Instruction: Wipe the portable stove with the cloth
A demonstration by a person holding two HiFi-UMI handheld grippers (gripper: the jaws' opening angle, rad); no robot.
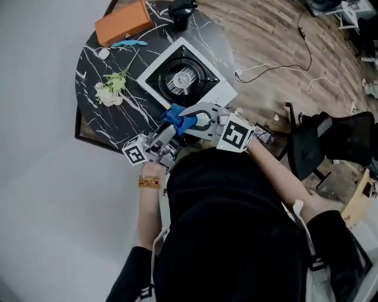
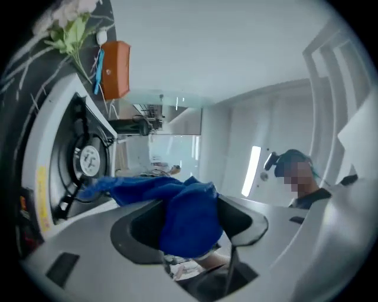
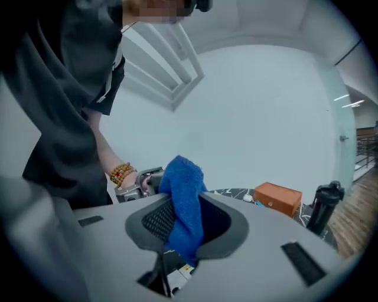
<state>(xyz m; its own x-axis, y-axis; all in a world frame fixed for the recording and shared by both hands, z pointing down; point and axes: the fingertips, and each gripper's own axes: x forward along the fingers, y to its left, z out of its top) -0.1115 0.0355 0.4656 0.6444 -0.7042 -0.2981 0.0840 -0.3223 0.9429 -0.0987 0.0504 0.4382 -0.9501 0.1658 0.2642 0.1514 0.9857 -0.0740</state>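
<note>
1. The blue cloth (image 1: 179, 120) hangs bunched in the air between the two tools, just off the near corner of the portable stove (image 1: 188, 79) and apparently not touching it.
2. The right tool (image 3: 189, 221) has its jaws nearly together and pinches a fold of the cloth, which stands up out of them. The left tool (image 2: 189, 227) is spread wide; the cloth droops between its jaws, but they do not press on it.
3. The step looks like readying the cloth for wiping: no contact with the stove now.
4. The next move probably calls for the right tool to lower the cloth onto the stove's white top and sweep it, with the left tool drawn clear.
5. The stove sits on the black marbled desk (image 1: 94, 71), close to its near edge. Its sunken black burner and grate could snag the cloth.
6. A flower sprig (image 1: 111, 88) lies just beside the stove's left corner and might be brushed. An orange case (image 1: 124, 22) and a black cup (image 1: 180, 15) stand at the far side, well apart.
</note>
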